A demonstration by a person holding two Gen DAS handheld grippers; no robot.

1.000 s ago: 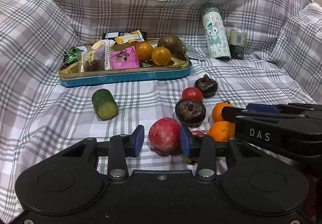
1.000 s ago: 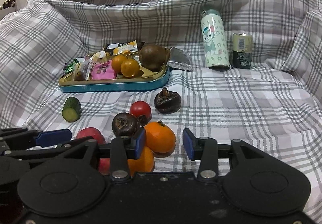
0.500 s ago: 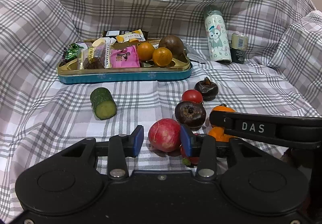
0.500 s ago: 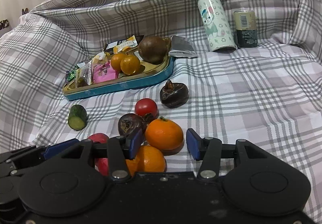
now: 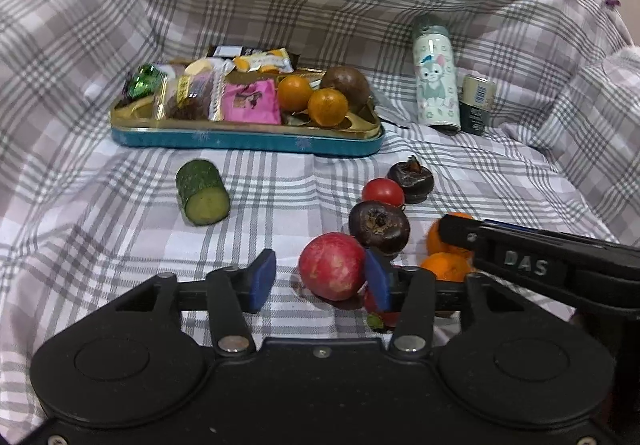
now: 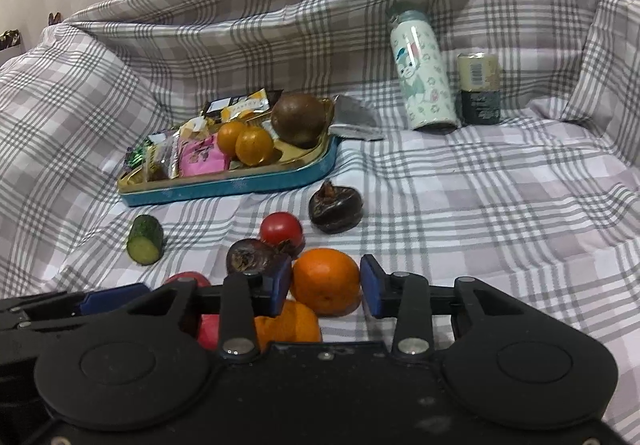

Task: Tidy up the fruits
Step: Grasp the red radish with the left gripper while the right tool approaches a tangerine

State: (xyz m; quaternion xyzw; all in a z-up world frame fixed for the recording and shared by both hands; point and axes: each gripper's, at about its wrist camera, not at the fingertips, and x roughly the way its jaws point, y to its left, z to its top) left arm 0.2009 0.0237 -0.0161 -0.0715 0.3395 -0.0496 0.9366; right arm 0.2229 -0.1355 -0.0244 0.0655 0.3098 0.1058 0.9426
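In the left wrist view my left gripper is open around a red round fruit lying on the cloth, which touches the right pad. Behind it lie a dark mangosteen, a tomato and another dark fruit. In the right wrist view my right gripper is shut on an orange that rests on the cloth, both pads against its sides. A second orange lies just below, partly hidden. The tray holds two small oranges, a brown fruit and snack packets.
A cucumber piece lies left of the fruit cluster. A patterned bottle and a small can stand at the back right. A foil packet lies beside the tray. Checked cloth rises in folds all round.
The left fingers have spread wider around the red fruit. The right fingers have narrowed onto the orange, and both views have tilted slightly.
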